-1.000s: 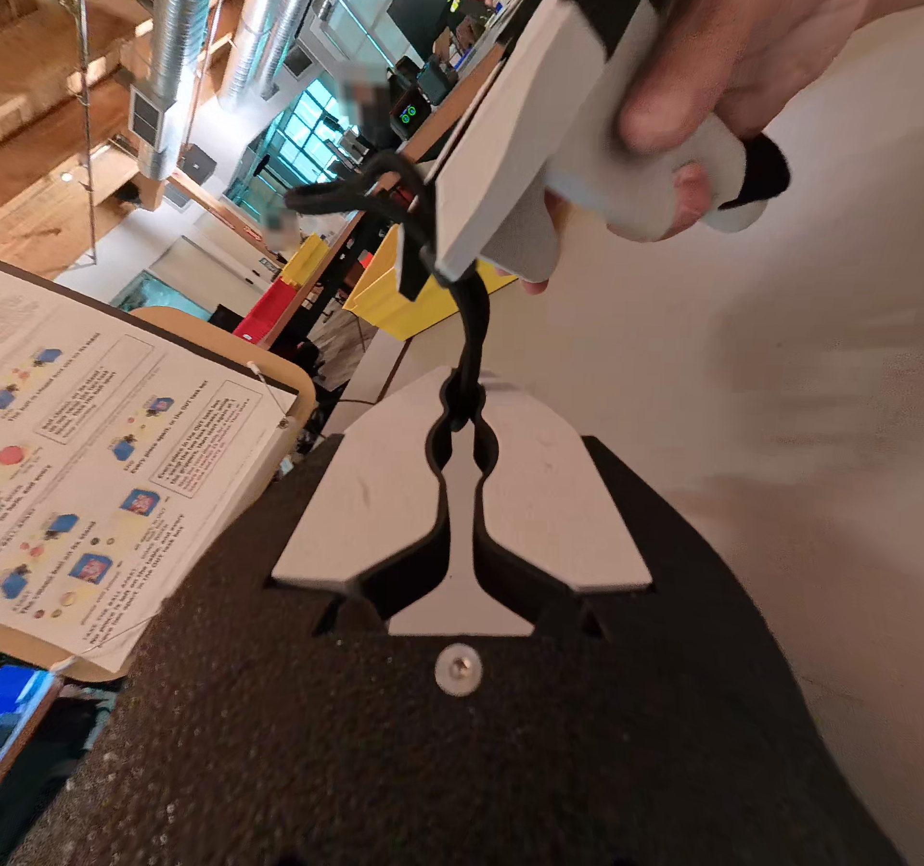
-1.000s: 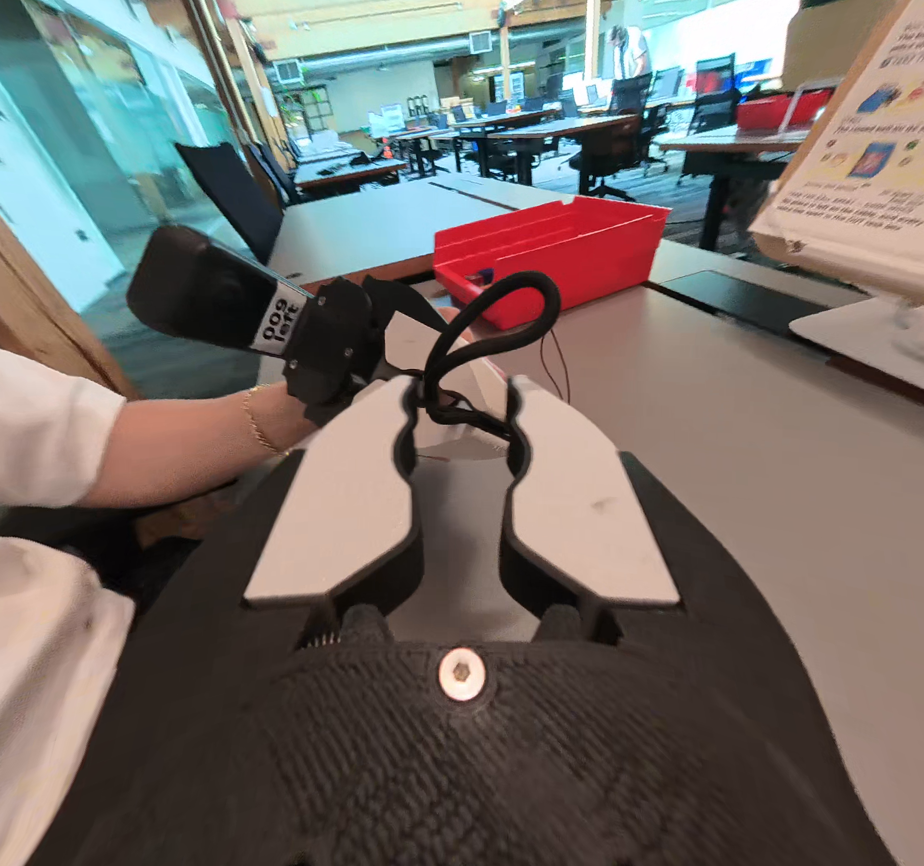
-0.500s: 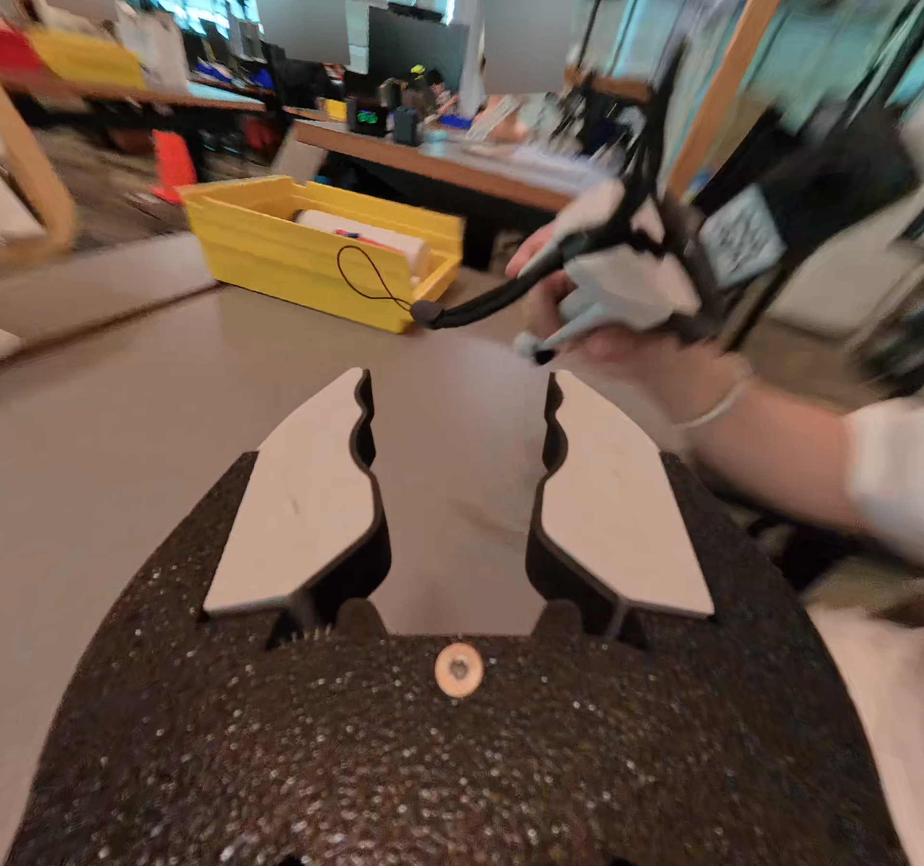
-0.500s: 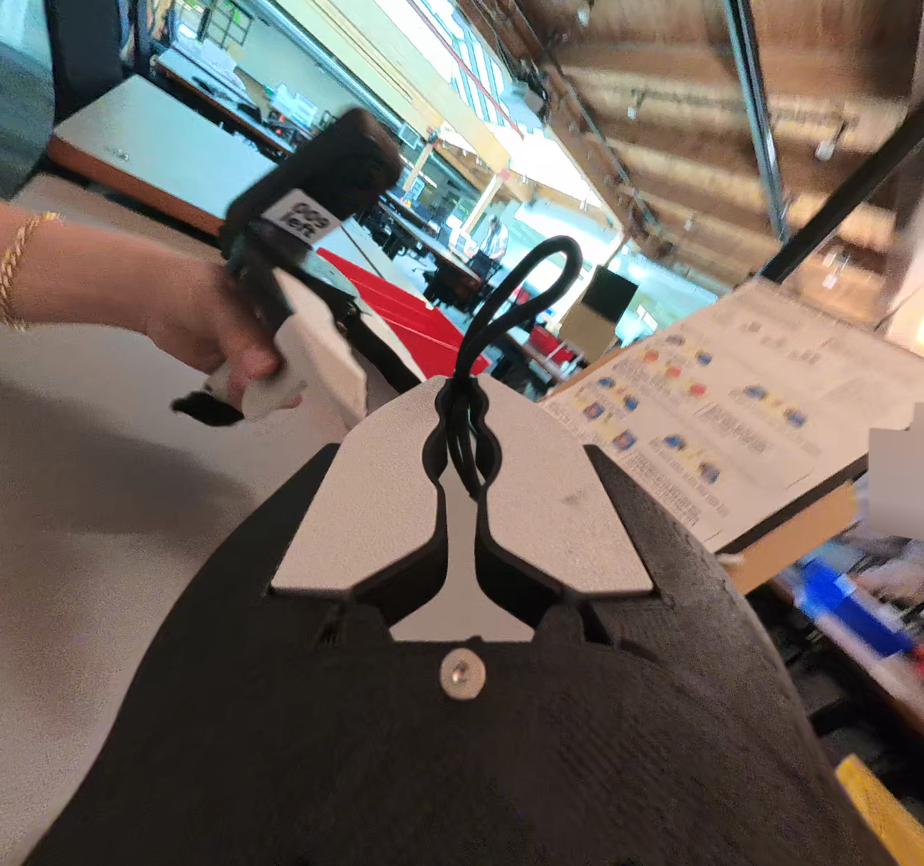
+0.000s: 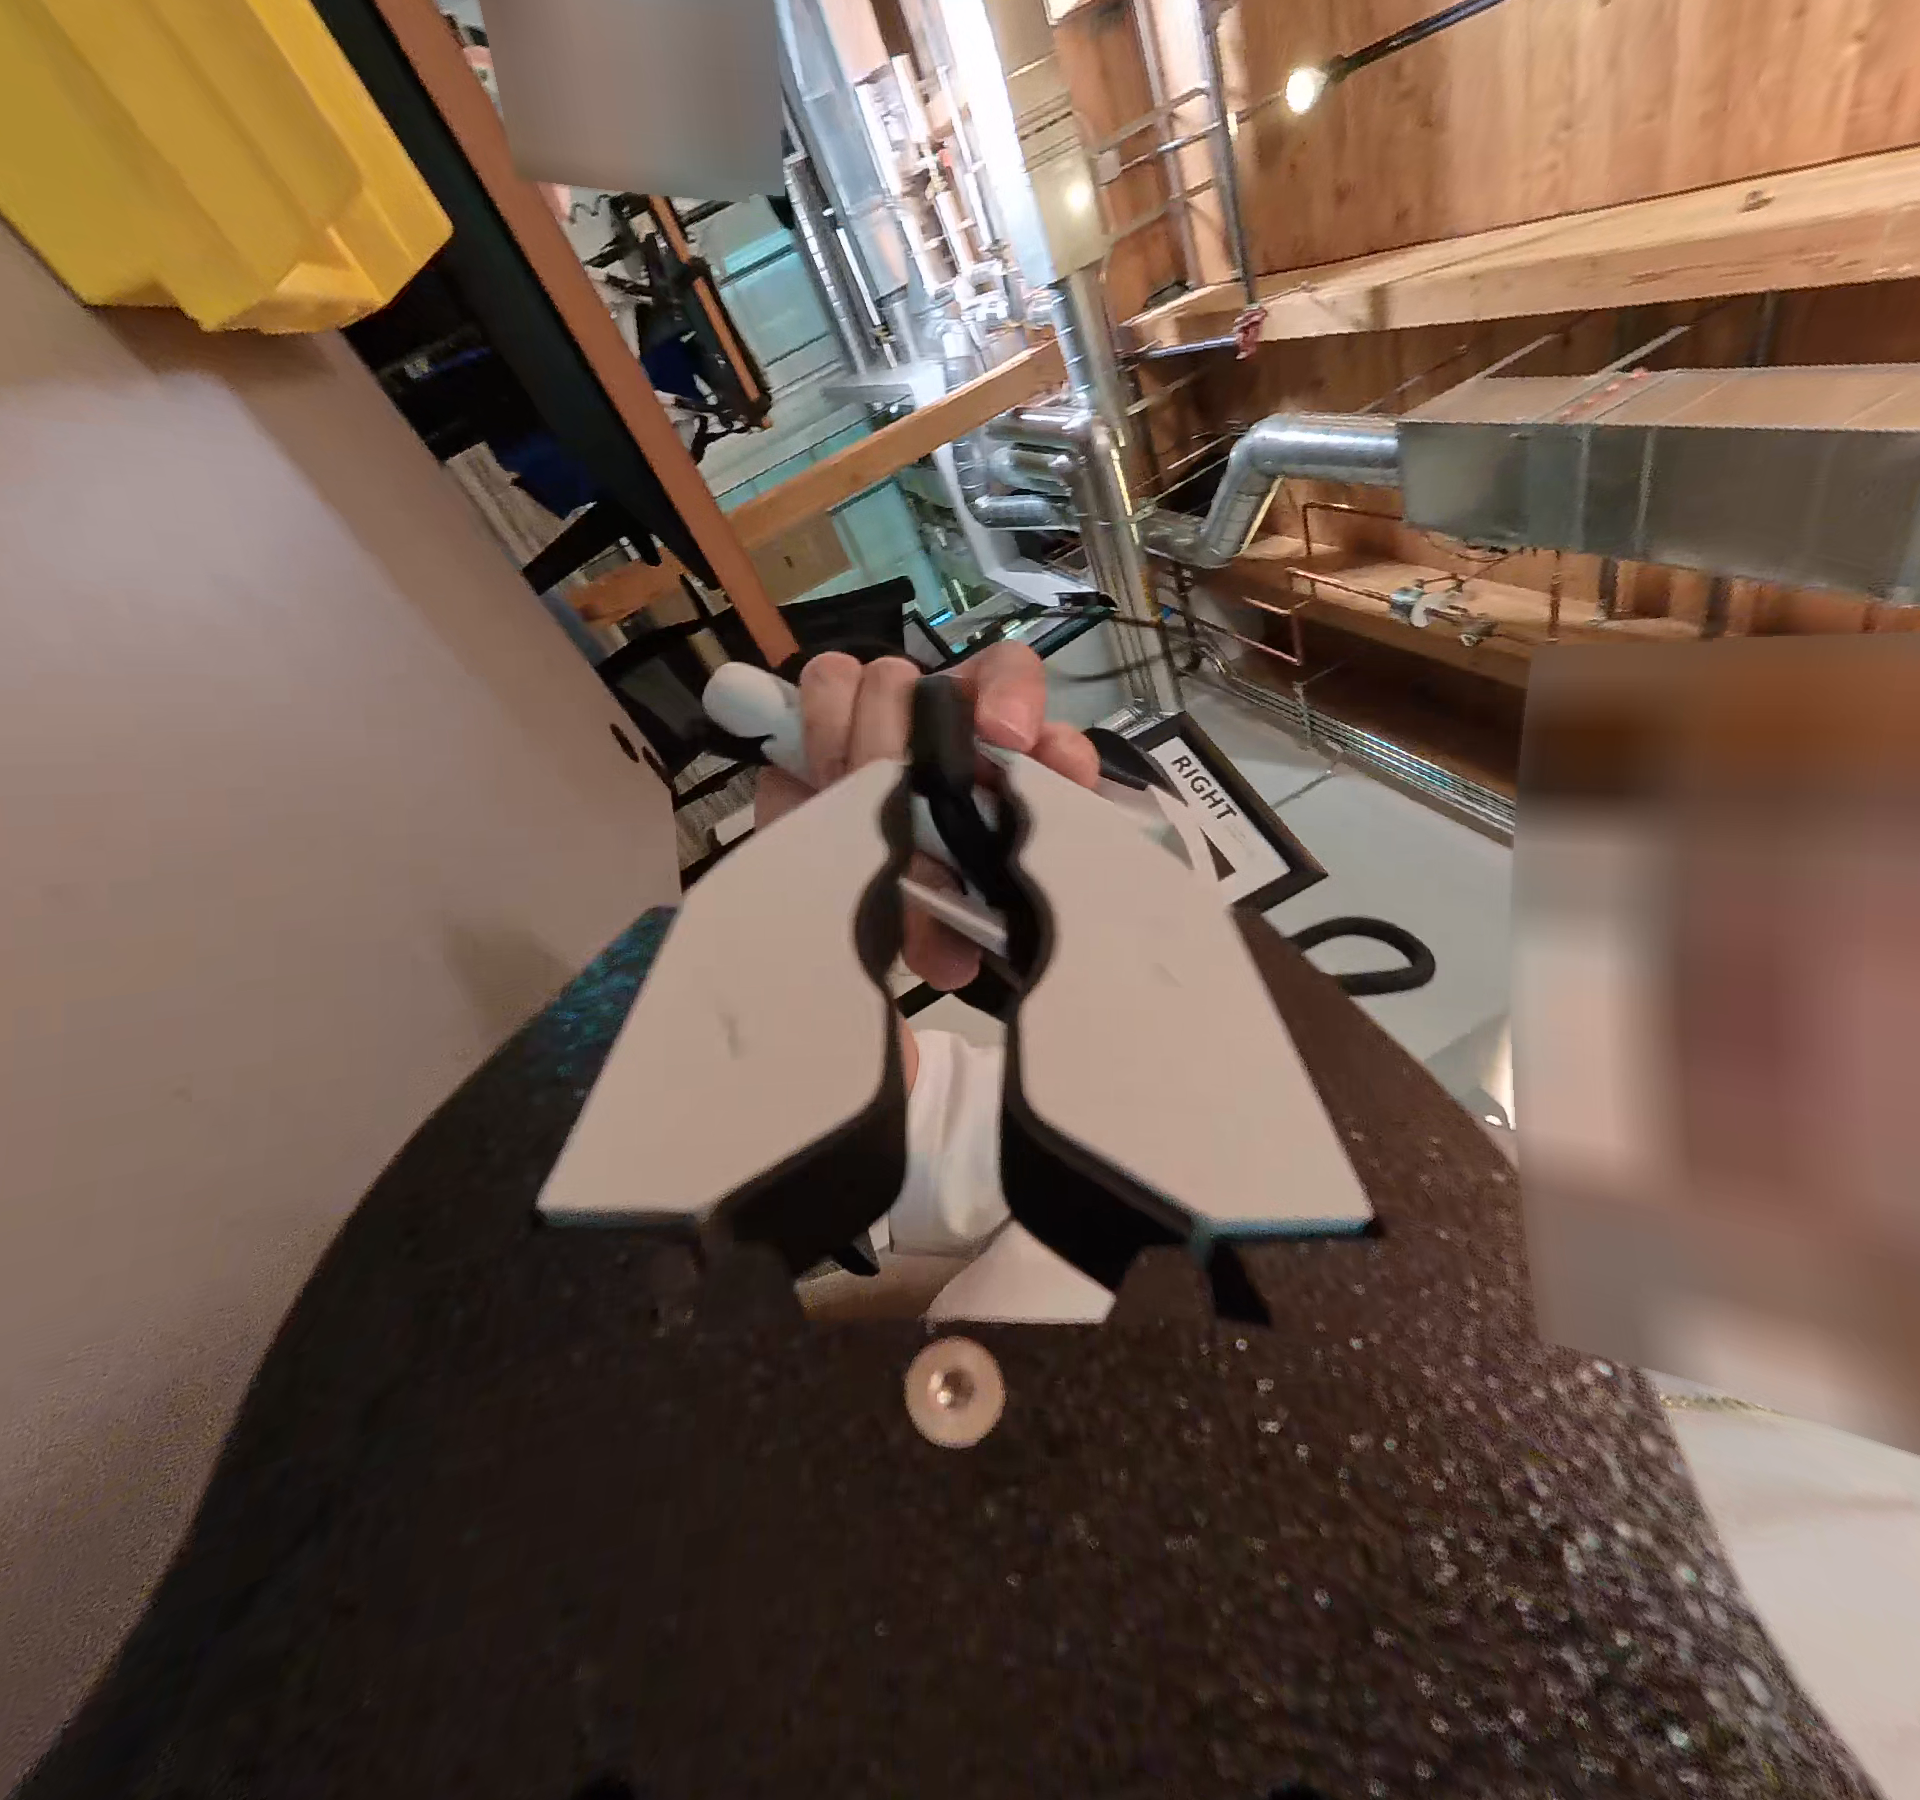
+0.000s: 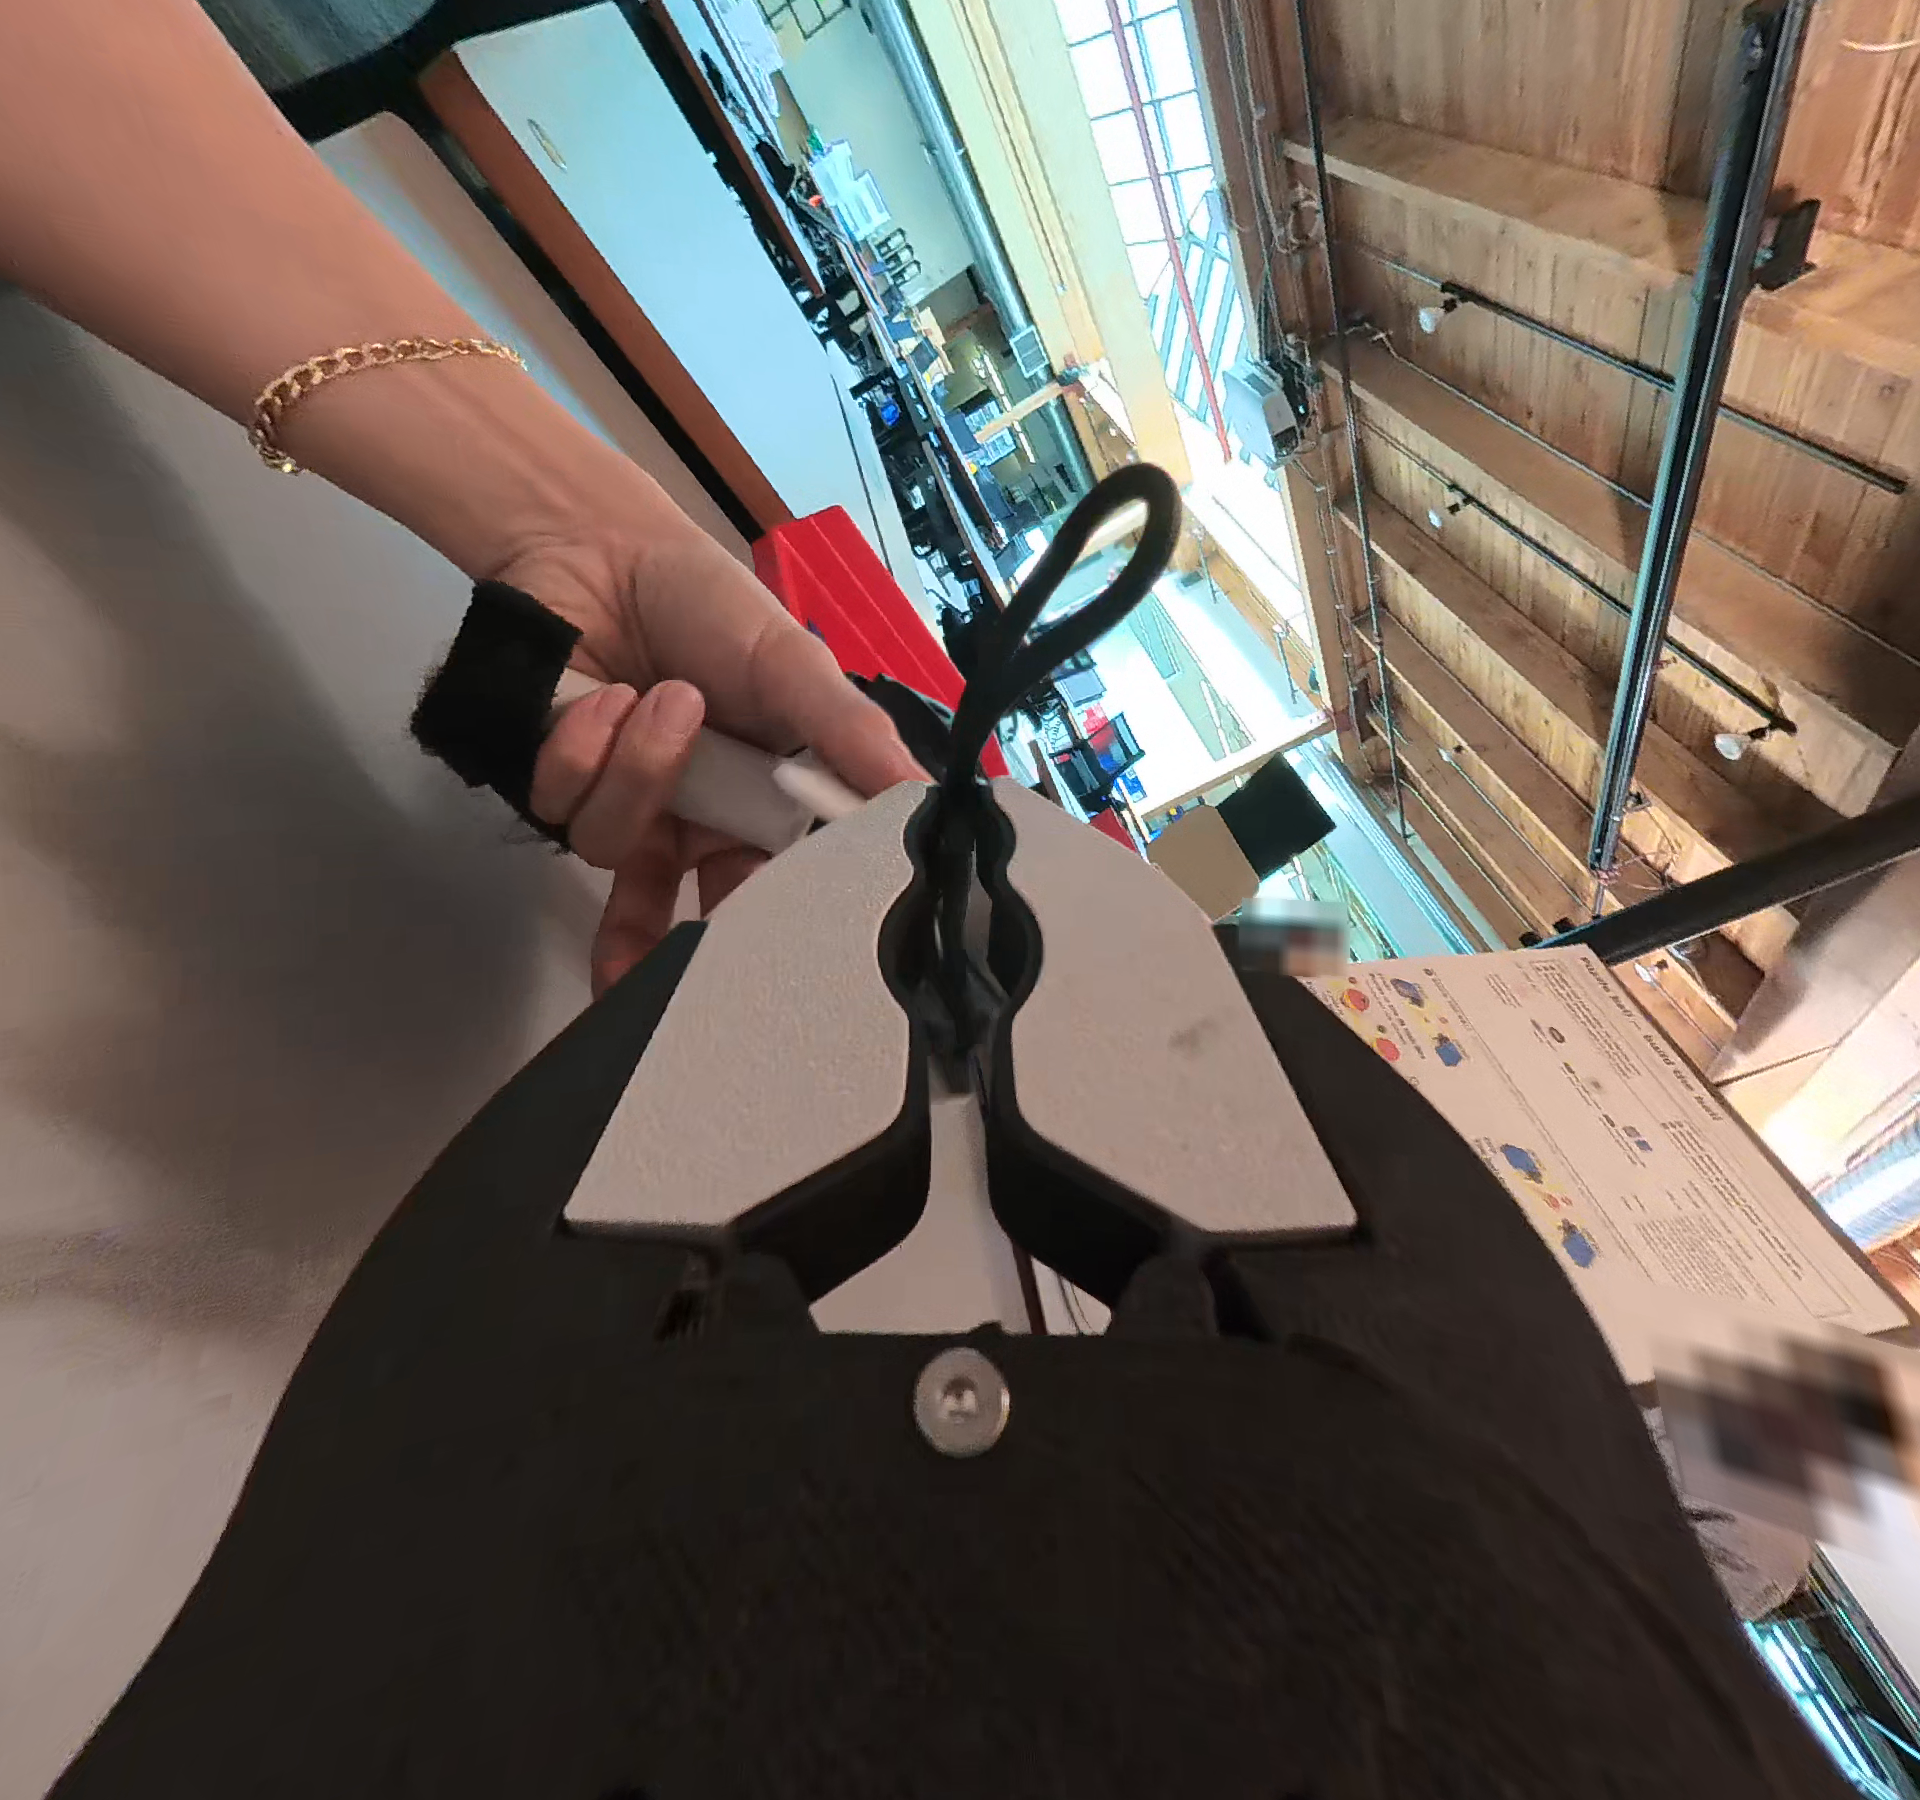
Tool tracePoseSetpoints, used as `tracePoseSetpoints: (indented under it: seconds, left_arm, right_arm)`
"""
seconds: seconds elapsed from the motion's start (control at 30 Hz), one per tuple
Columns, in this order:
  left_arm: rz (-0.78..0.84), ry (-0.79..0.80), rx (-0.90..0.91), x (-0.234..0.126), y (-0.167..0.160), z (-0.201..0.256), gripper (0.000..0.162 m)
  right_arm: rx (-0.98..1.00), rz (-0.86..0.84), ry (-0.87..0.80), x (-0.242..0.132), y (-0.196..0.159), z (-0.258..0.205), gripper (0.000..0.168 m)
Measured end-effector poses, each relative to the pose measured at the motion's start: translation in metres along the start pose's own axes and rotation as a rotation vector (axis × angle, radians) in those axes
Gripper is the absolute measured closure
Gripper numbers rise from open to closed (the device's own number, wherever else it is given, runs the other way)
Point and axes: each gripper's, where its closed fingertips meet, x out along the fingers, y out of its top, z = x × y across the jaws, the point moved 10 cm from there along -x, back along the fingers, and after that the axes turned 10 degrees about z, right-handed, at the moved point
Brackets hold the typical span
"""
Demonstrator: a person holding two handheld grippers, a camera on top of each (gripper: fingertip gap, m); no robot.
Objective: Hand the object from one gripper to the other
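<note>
Right gripper (image 6: 961,846) clamped on the black cord (image 6: 1049,628), loop standing free above the tips. Left gripper (image 5: 951,815) likewise closed around that cord (image 5: 940,742). Handover apparently mid-way: both gripping, one release left.

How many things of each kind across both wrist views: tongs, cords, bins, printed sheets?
Tongs: 2, left tongs and right tongs, both closed on the cord
Black cord: 1
Bins: 2, yellow bin and red bin
Printed sheet: 1
Total: 6
</note>
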Motion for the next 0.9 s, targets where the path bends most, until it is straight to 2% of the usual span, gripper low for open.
tracePoseSetpoints:
  seconds: [0.03,0.17,0.27,0.3,0.4,0.47,0.6,0.7,0.8,0.9]
  left_arm:
    - [0.004,-0.008,0.011,-0.001,0.0,0.0,0.153]
    - [0.03,0.028,0.153,-0.007,0.005,0.004,0.154]
    - [0.097,0.056,0.303,-0.014,0.013,0.011,0.155]
    - [0.111,0.07,0.35,-0.016,0.016,0.014,0.155]
    - [0.144,0.114,0.535,-0.023,0.023,0.025,0.155]
    - [0.133,0.134,0.662,-0.026,0.024,0.033,0.155]
    - [0.078,0.107,0.844,-0.027,0.021,0.045,0.155]
    - [0.024,0.075,0.933,-0.026,0.017,0.048,0.155]
    - [-0.032,0.026,0.99,-0.024,0.013,0.052,0.155]
    - [-0.085,-0.033,1.0,-0.021,0.007,0.052,0.155]
  right_arm:
    - [0.004,-0.001,-0.01,0.0,-0.001,0.0,0.163]
    - [0.102,-0.01,-0.044,-0.003,-0.008,0.003,0.163]
    - [0.286,-0.039,-0.04,-0.006,-0.02,0.004,0.162]
    - [0.357,-0.038,-0.031,-0.008,-0.023,0.005,0.157]
    - [0.676,-0.114,0.011,-0.016,-0.04,0.011,0.119]
    - [0.9,-0.135,0.03,-0.025,-0.05,0.014,0.103]
    - [1.282,-0.021,0.011,-0.036,-0.062,0.019,0.101]
    - [1.567,-0.002,0.161,-0.044,-0.067,0.016,0.103]
    - [1.719,-0.048,0.18,-0.054,-0.075,0.012,0.1]
    - [1.851,-0.035,0.273,-0.048,-0.076,0.003,0.097]
